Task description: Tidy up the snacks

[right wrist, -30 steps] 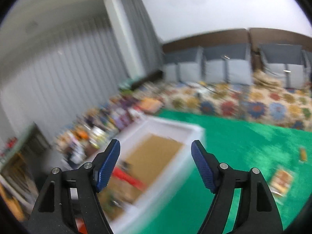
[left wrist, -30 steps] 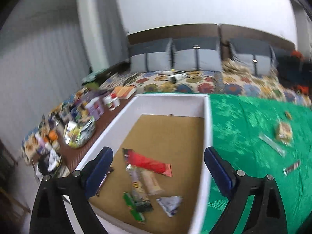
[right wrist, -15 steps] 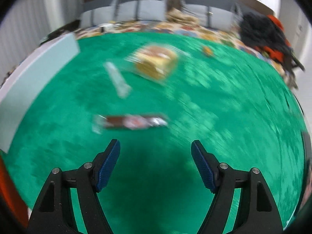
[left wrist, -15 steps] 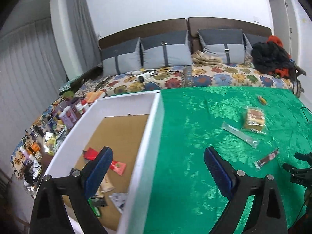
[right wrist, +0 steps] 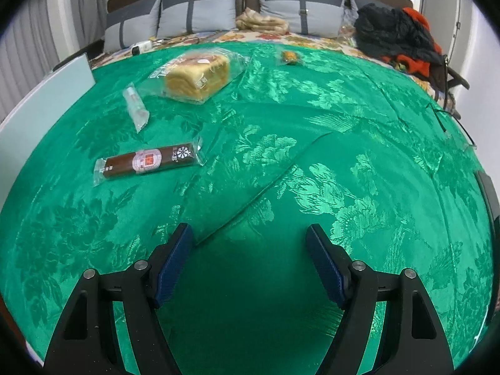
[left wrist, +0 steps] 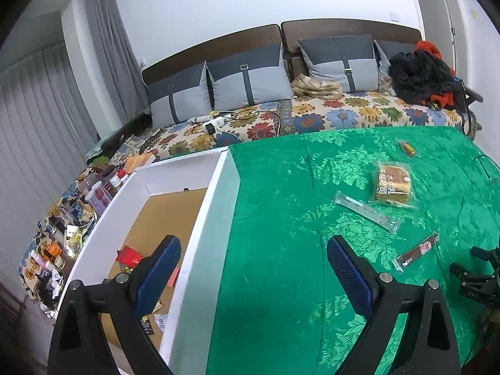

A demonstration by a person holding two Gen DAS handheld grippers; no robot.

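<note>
Both tongs are held spread and empty above a bench draped in a green floral cloth (right wrist: 312,131). The left tongs (left wrist: 253,259) are poised over the line where the white box (left wrist: 200,250) meets the cloth, at the bench's left edge. Inside the box, a red packet (left wrist: 128,254) and a few other wrappers are seen on its brown floor, partly hidden by the left finger.

The right tongs (right wrist: 250,256) are angled down over bare cloth near the front edge of the bench, with nothing between the blue pads. Ahead of them and to the left, a brown snack bar in clear wrap (right wrist: 147,162) is laid flat on the cloth. Farther toward the far edge, a clear slim sachet (right wrist: 136,109) and a wrapped loaf of bread (right wrist: 197,75) are set near each other. A small orange sweet (right wrist: 289,56) is placed alone close to the far edge.

Beyond the bench, a sofa with a flowered cover (left wrist: 328,112) and grey cushions is visible.
</note>
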